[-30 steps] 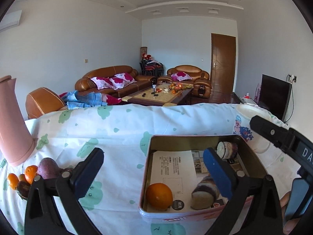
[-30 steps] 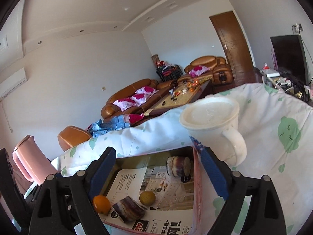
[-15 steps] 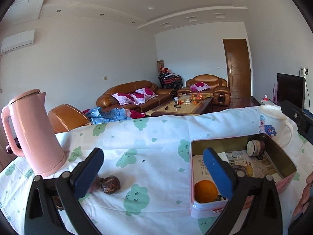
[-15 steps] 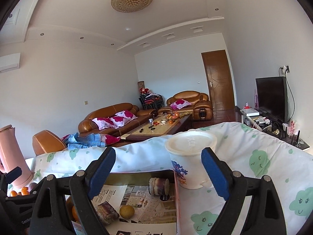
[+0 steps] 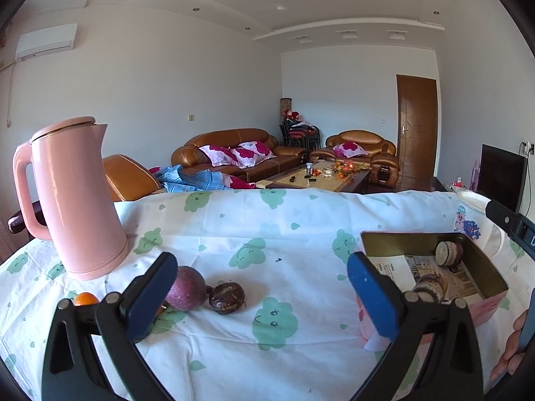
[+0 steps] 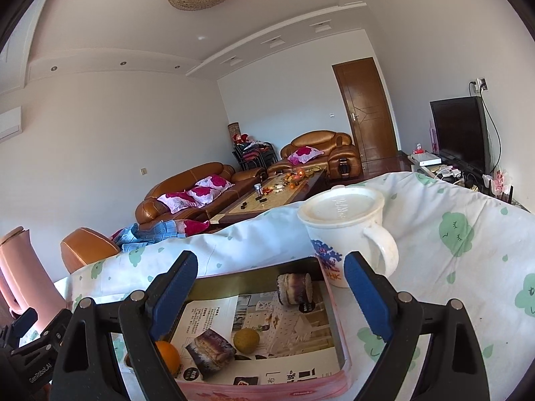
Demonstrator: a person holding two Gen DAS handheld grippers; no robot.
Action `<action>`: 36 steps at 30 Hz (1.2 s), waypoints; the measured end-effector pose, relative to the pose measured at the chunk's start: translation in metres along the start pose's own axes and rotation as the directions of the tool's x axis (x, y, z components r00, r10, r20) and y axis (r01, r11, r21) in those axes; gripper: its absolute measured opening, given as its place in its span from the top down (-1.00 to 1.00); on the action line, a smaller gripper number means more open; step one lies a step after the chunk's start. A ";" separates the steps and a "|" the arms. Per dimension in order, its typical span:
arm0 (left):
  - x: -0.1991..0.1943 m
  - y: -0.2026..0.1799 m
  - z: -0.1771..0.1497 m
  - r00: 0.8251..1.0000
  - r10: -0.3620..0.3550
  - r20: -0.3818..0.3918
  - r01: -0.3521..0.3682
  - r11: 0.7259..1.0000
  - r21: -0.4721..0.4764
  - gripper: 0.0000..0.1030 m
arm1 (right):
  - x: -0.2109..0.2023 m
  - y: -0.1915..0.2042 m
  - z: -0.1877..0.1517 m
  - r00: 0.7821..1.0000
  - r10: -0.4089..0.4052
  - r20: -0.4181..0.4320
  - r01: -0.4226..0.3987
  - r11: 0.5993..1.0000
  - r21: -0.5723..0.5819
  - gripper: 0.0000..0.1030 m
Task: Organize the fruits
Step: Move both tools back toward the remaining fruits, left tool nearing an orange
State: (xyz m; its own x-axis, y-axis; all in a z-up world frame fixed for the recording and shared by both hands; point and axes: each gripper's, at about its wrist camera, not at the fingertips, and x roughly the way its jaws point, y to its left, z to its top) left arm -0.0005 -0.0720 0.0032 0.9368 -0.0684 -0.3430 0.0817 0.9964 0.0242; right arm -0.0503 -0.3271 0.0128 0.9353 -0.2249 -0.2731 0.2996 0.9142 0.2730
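Since a second ago the left gripper [image 5: 262, 285] has swung left off the tin [image 5: 495, 269], jaws wide apart with nothing between them, toward a purple fruit [image 5: 186, 288] and a dark wrinkled one [image 5: 227, 298] lying near the pink kettle [image 5: 72, 197]. Right gripper [image 6: 271, 297] hangs open and empty over the tin (an orange [image 6: 168, 353], cake pieces and a yellowish fruit [image 6: 246, 340] inside), beside the white mug [image 6: 347, 230].

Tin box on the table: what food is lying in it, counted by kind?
Orange: 1
Yellowish round fruit: 1
Purple-streaked cut chunks: 2
Total: 4 in view
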 end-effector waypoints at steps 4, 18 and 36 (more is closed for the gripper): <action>0.000 0.014 -0.001 1.000 0.020 0.002 -0.020 1.000 0.016 -1.00 | -0.001 0.020 -0.005 1.000 0.012 -0.008 -0.012 1.000 -0.013 -0.75; 0.003 0.077 -0.003 0.997 0.076 -0.009 -0.076 0.997 -0.016 -1.00 | 0.001 0.104 -0.029 0.991 0.123 -0.059 -0.127 0.990 -0.062 -0.75; 0.015 0.137 -0.005 0.991 0.110 -0.070 -0.115 0.991 -0.071 -1.00 | 0.009 0.184 -0.055 0.966 0.233 -0.117 -0.244 0.965 -0.096 -0.76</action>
State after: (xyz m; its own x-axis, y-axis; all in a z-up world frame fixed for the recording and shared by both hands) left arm 0.0233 0.0640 -0.0036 0.9138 0.0458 -0.4036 -0.0514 0.9987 -0.0031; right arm 0.0032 -0.1428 0.0100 0.9508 0.0349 -0.3078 0.0427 0.9693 0.2420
